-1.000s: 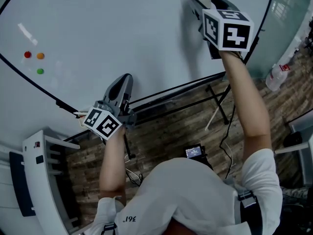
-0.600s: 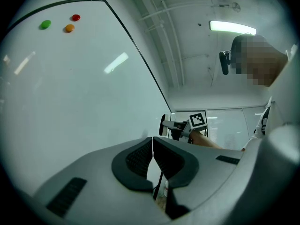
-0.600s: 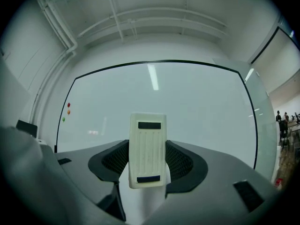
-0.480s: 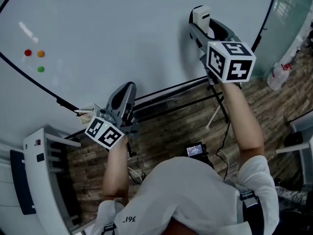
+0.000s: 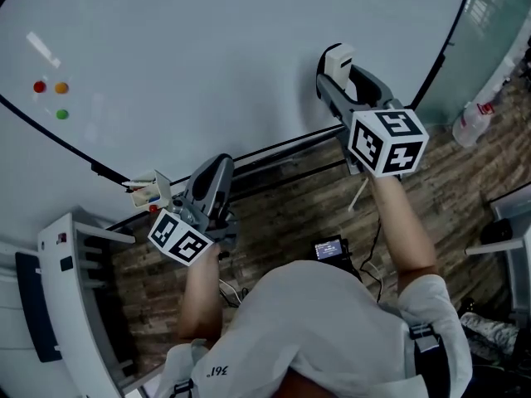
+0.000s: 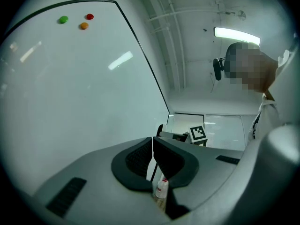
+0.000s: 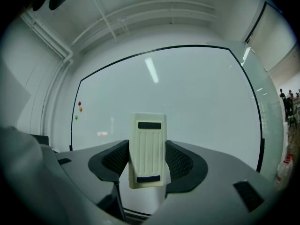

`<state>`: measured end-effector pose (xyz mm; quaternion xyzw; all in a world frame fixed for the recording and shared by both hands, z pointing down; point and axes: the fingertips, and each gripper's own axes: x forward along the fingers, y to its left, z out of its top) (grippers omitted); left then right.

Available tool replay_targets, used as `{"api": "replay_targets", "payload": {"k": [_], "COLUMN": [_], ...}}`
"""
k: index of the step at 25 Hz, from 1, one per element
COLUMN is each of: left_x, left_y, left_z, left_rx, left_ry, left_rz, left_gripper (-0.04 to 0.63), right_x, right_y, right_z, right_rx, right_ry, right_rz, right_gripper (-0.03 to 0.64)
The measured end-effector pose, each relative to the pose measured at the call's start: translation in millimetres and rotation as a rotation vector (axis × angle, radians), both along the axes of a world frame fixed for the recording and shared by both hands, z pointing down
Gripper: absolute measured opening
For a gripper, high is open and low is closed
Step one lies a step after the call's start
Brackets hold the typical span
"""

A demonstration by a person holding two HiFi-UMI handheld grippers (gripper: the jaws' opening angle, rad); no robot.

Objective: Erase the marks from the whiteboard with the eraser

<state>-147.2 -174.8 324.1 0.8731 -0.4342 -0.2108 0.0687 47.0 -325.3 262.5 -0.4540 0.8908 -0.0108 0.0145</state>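
Clamping the eraser (image 7: pixel 147 149), the right hand-held gripper (image 5: pixel 336 77) at 1 o'clock aims it at the whiteboard (image 5: pixel 207 56), likely for wiping. The left hand-held gripper (image 5: pixel 211 177) idles at 8 o'clock, jaws together and empty.

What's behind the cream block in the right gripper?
Behind the eraser in the right gripper is the whiteboard, with no marks visible around it. The patch directly behind the eraser is covered.

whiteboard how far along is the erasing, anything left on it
Done: the whiteboard shows no pen marks in any view, only three coloured dots near its edge. In hand: the right claw is shut on the eraser; the left claw is shut and empty. Left: apparently nothing to wipe, likely just putting the eraser down.
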Motion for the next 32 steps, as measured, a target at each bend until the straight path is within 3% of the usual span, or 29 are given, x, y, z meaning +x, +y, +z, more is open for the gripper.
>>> {"api": "replay_targets", "payload": {"k": [7, 19, 32], "left_x": [6.7, 5.2, 5.2], "left_y": [9.9, 20.2, 31.6], "left_z": [21.3, 47.2, 77.9], "left_rx": [-0.031, -0.083, -0.163], "left_ry": [0.032, 0.060, 0.082], "left_rz": [0.019, 0.008, 0.003], "left_gripper": [0.008, 0.008, 0.008], "right_x": [4.0, 0.7, 0.3], "right_y": [11.6, 37.0, 55.4], "right_z": [34.5, 70.7, 110.5], "right_rx": [-0.073, -0.119, -0.204], "right_ry": [-0.039, -0.070, -0.057], "right_rz": [-0.027, -0.084, -0.110], "right_gripper": [0.256, 0.256, 0.256]}}
